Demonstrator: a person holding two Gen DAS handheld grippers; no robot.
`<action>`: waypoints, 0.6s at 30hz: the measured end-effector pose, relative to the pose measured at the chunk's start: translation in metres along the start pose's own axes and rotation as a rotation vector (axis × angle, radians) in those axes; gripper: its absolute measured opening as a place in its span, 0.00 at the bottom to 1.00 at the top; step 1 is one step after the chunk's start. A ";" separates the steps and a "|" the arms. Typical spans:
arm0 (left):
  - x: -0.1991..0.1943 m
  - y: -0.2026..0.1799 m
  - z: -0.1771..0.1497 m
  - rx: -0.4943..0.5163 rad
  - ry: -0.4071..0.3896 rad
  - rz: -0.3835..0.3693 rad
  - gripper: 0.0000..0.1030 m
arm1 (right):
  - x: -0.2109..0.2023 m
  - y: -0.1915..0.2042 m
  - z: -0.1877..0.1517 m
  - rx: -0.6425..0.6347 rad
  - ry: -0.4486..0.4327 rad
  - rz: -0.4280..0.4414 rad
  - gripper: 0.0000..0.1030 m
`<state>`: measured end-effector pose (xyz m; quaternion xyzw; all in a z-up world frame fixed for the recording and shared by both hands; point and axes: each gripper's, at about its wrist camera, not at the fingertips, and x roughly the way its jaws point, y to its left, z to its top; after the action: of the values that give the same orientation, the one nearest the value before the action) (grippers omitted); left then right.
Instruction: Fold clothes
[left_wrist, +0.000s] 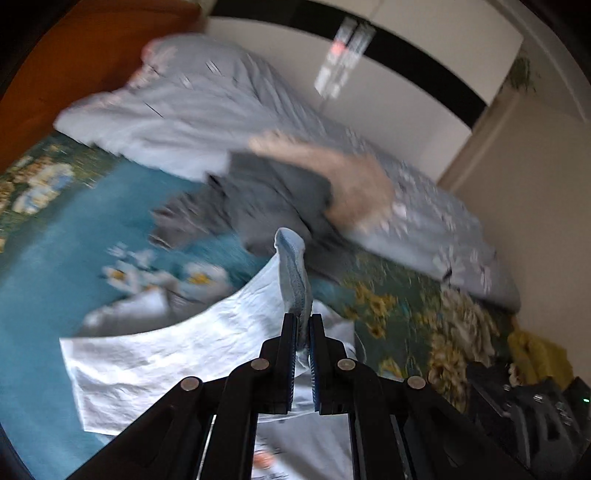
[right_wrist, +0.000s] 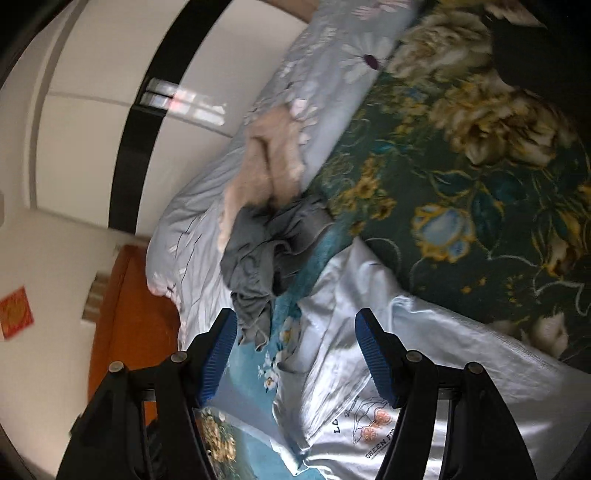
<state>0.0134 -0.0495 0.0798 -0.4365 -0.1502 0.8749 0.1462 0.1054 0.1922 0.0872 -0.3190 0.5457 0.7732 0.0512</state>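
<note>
A pale blue T-shirt (left_wrist: 177, 354) hangs pinched by its ribbed collar between the nearly closed fingers of the left gripper (left_wrist: 303, 325), its body draping down and to the left of the fingers over a bed. The bed is covered with a floral blanket (left_wrist: 55, 258), teal with white blossoms on one side, dark green with yellow and cream roses on the other. Beyond the fingertips lie a crumpled grey garment (left_wrist: 266, 199) and a beige fuzzy piece (left_wrist: 354, 181), both resting against a grey-blue floral duvet (left_wrist: 207, 107) bunched along the far edge of the bed.

The right gripper (right_wrist: 295, 325) hovers with its blue-padded fingers spread wide and empty above the same T-shirt (right_wrist: 332, 350), whose printed front lies between and below them. Past the duvet stand a white wardrobe with a black band (right_wrist: 136, 147) and an orange-brown wooden headboard (right_wrist: 125, 314). The left view is motion-blurred.
</note>
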 end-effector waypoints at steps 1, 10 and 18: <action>0.013 -0.007 -0.004 -0.001 0.023 -0.008 0.07 | 0.002 -0.004 0.002 0.015 0.003 -0.002 0.66; 0.092 -0.057 -0.034 0.124 0.187 -0.014 0.08 | -0.004 -0.020 0.016 0.059 -0.051 -0.015 0.66; 0.087 -0.022 -0.045 0.056 0.262 -0.028 0.41 | 0.007 -0.023 0.017 0.043 -0.016 -0.042 0.66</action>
<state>0.0024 0.0105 0.0004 -0.5405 -0.1114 0.8122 0.1891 0.1026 0.2142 0.0679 -0.3228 0.5551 0.7625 0.0786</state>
